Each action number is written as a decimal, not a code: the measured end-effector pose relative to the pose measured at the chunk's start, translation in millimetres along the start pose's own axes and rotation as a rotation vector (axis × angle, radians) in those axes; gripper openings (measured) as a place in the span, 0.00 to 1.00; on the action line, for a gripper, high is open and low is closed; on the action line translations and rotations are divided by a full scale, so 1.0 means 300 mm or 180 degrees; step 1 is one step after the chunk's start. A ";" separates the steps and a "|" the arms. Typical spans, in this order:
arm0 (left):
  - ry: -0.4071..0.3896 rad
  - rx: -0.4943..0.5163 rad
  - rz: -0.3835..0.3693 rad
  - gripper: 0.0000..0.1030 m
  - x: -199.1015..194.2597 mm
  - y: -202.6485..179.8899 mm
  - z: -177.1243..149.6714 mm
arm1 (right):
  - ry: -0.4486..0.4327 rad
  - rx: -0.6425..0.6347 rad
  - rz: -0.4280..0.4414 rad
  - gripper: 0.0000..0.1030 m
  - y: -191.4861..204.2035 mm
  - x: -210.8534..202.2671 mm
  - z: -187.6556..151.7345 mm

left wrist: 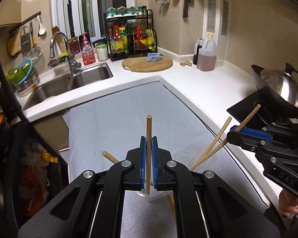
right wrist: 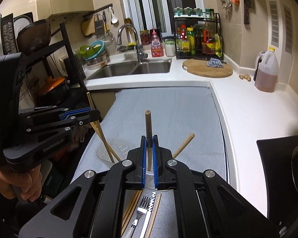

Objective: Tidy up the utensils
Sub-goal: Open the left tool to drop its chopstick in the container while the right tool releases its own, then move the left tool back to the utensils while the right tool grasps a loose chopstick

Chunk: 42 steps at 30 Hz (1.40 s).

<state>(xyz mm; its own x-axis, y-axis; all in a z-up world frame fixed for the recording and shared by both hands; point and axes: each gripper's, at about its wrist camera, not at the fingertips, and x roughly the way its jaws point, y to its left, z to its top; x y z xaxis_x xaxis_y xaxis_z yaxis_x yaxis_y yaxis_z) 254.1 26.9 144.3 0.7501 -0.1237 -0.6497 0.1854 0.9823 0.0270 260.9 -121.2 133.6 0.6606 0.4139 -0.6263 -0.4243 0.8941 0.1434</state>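
My left gripper (left wrist: 148, 138) is shut on a pale wooden chopstick (left wrist: 148, 127) that stands upright between its blue pads, over a grey mat (left wrist: 119, 119). My right gripper (right wrist: 148, 138) is shut on a darker chopstick (right wrist: 148, 123), also upright. Each gripper shows in the other's view: the right gripper (left wrist: 231, 131) at the right, the left gripper (right wrist: 96, 113) at the left. Two chopsticks (right wrist: 105, 144) lean in a clear ribbed holder (right wrist: 117, 148) between them. Another stick (right wrist: 183, 144) leans out beside it. A fork (right wrist: 141, 208) and flat chopsticks (right wrist: 131, 208) lie below the right gripper.
A double sink (left wrist: 69, 83) with a tap lies at the back left. A round wooden board (left wrist: 147, 64) and an oil jug (left wrist: 207, 53) stand on the white counter. A lidded wok (left wrist: 280, 91) sits on the hob at right. A black shelf rack (right wrist: 49, 59) stands at left.
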 end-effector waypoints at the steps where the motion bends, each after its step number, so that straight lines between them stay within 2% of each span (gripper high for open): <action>1: 0.0033 -0.0001 0.0003 0.06 0.010 -0.001 -0.004 | 0.0044 -0.0004 0.0005 0.08 0.000 0.011 -0.004; 3: 0.0086 -0.0010 -0.0006 0.06 0.024 -0.002 -0.006 | 0.0112 -0.0006 -0.0021 0.16 0.001 0.024 -0.006; 4: 0.0080 -0.0026 -0.0019 0.07 0.022 -0.001 -0.005 | 0.0111 0.0014 -0.0056 0.32 -0.002 0.023 -0.005; 5: 0.0066 -0.0040 -0.0021 0.11 0.020 0.001 -0.002 | 0.0092 0.0028 -0.0073 0.40 -0.005 0.017 -0.006; 6: 0.0035 -0.0063 -0.0025 0.15 0.009 0.006 0.004 | 0.0076 0.0044 -0.0092 0.40 -0.007 0.009 -0.006; 8: -0.0054 -0.0100 -0.0036 0.30 -0.029 0.014 0.011 | 0.0052 0.0070 -0.0131 0.40 -0.012 -0.011 -0.006; 11: -0.0235 -0.0149 -0.0026 0.36 -0.093 0.019 0.015 | -0.0020 0.0048 -0.0256 0.40 -0.013 -0.057 -0.008; 15: -0.0433 -0.0225 -0.0011 0.36 -0.178 0.017 -0.002 | -0.0210 0.0036 -0.0377 0.40 -0.019 -0.154 -0.030; 19: -0.0607 -0.0262 0.0029 0.36 -0.261 -0.009 -0.068 | -0.0475 0.0089 -0.0460 0.40 -0.034 -0.279 -0.099; 22: -0.0684 -0.0347 0.0028 0.36 -0.304 -0.028 -0.163 | -0.0647 0.0171 -0.0505 0.40 -0.048 -0.352 -0.173; 26: -0.0763 -0.0369 0.0082 0.36 -0.325 -0.061 -0.293 | -0.0745 0.0282 -0.0551 0.40 -0.063 -0.404 -0.289; 28: -0.0828 -0.0393 0.0115 0.35 -0.329 -0.080 -0.369 | -0.0747 0.0397 -0.0522 0.38 -0.076 -0.409 -0.352; 30: -0.0884 -0.0385 0.0149 0.35 -0.335 -0.098 -0.428 | -0.0713 0.0522 -0.0495 0.29 -0.090 -0.399 -0.426; 32: -0.0895 -0.0405 0.0182 0.30 -0.329 -0.116 -0.500 | -0.0708 0.0620 -0.0474 0.16 -0.097 -0.388 -0.499; 34: -0.0862 -0.0398 0.0206 0.27 -0.316 -0.136 -0.558 | -0.0681 0.0687 -0.0429 0.09 -0.092 -0.369 -0.564; 42: -0.0586 -0.0494 0.0125 0.15 -0.231 -0.173 -0.740 | -0.0482 0.0635 -0.0309 0.07 -0.012 -0.280 -0.766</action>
<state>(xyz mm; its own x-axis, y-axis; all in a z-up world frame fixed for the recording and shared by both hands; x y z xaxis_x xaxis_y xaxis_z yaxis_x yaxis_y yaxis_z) 51.5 15.8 19.2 0.8605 -0.0946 -0.5006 0.0646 0.9949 -0.0769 64.6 -198.4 9.7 0.7836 0.3321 -0.5250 -0.2340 0.9407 0.2458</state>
